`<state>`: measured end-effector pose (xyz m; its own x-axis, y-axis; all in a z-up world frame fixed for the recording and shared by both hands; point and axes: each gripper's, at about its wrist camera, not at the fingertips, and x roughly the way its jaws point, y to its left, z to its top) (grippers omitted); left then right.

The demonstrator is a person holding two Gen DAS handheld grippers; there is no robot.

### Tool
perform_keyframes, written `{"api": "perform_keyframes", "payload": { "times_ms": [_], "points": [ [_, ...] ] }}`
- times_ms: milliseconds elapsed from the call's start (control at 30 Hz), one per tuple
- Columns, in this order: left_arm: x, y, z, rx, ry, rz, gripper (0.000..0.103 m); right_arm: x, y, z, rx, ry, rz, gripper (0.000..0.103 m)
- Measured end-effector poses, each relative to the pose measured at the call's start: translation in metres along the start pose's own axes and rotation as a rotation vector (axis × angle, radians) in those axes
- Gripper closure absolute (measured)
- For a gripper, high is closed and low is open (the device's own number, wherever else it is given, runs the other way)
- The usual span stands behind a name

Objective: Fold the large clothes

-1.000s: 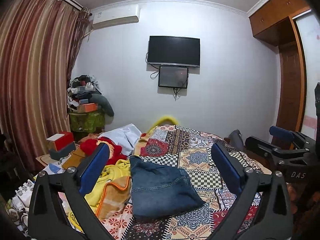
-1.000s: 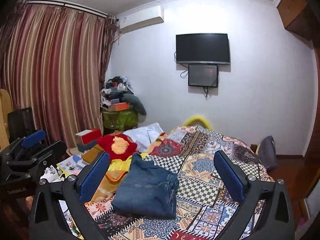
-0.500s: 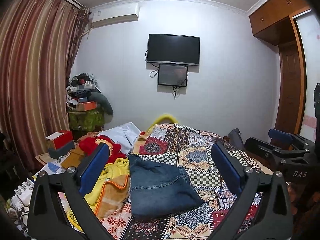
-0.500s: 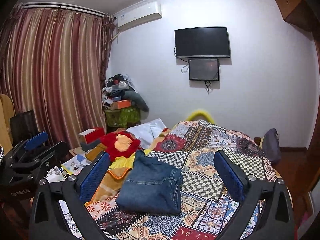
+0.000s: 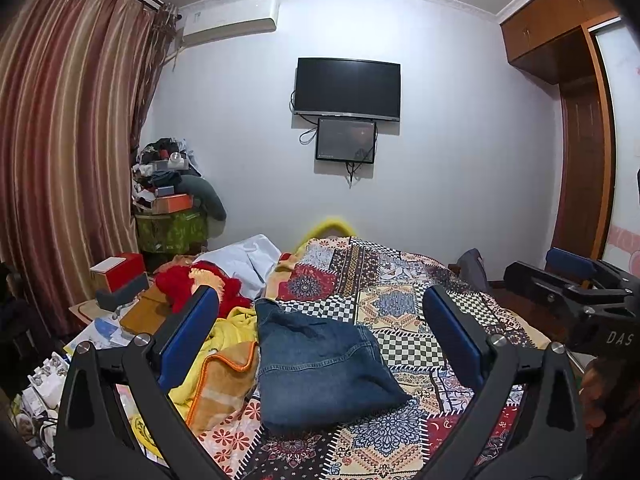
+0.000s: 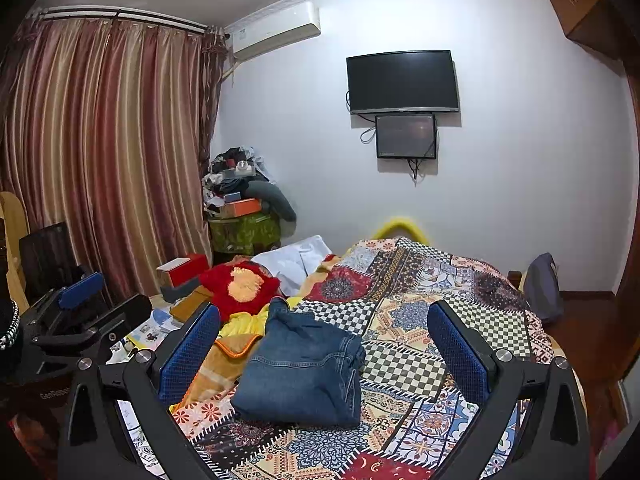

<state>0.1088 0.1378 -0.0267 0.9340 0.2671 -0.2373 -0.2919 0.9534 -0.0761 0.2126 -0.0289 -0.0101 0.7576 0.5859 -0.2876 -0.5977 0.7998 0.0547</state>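
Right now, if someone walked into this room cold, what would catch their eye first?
Probably the folded blue jeans, lying on the busy patchwork bedspread between the open fingers of both grippers, left gripper and right gripper, neither touching them. Next, the red and yellow clothes pile at the bed's left edge, and the black TV mounted on the far wall above a smaller screen.

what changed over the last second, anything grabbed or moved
Nothing was taken hold of or let go. Both cameras drifted slightly: in the right wrist view the TV first rose in the frame, then settled lower. The left gripper and right gripper stayed open and empty above the bed, and the folded jeans lie unmoved on the patchwork bedspread beside the yellow cloth.
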Motion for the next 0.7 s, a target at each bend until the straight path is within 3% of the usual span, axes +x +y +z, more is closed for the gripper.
{"api": "perform_keyframes", "payload": {
  "times_ms": [700],
  "points": [
    [0.0013,0.0029,0.0027,0.007,0.003,-0.025,0.0,0.0033,0.0048,-0.0001,0.009,0.004,-0.009,0.0]
  ]
}}
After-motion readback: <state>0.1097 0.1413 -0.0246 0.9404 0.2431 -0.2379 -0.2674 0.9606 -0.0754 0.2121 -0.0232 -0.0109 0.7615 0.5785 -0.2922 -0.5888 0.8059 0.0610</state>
